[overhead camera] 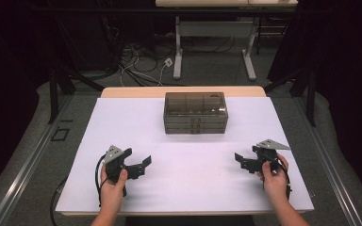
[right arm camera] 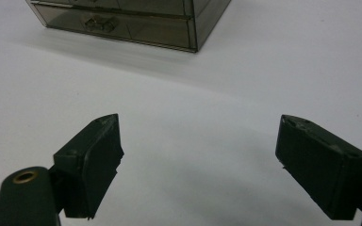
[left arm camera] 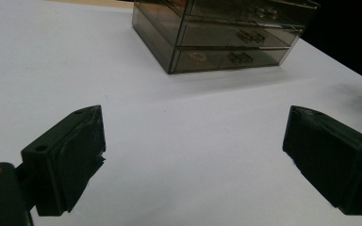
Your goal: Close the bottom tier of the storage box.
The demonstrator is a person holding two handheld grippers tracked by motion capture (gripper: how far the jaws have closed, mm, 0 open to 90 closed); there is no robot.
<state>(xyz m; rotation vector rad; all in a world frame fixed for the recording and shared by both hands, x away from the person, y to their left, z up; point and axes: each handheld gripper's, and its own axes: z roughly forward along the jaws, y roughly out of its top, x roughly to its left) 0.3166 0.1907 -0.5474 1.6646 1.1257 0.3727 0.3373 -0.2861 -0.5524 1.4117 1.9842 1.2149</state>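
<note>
White sheeting covers the bench (overhead camera: pixel 188 188), which stands in a dark room with black curtains at both sides, grey floor around it, and a tangle of cables (overhead camera: pixel 136 66) on the floor behind, next to the legs of a second table (overhead camera: pixel 212 33). Toward the far edge of the bench, about midway across, sits a smoked clear-plastic drawer organizer (overhead camera: pixel 195 113), its small drawers all pushed in and their fronts and little pull handles facing the person. In the left gripper view the drawer organizer (left arm camera: pixel 221 33) lies ahead and to the upper right, seen from its front-left corner; in the right gripper view the drawer organizer (right arm camera: pixel 132 19) lies at the top left, with only its lower drawers inside the picture. The left hand-held gripper (overhead camera: pixel 139 165) is gripped by the person's left hand (overhead camera: pixel 113 186) on the near side of the organizer and well off to its left; its jaws stand wide apart with nothing between them but bare white bench. The right hand-held gripper (overhead camera: pixel 245 161), gripped by the right hand (overhead camera: pixel 274 178), is on the near side of the organizer and well off to its right, its jaws likewise spread wide and holding nothing. Both hand-held grippers point inward, and both are well apart from the organizer.
</note>
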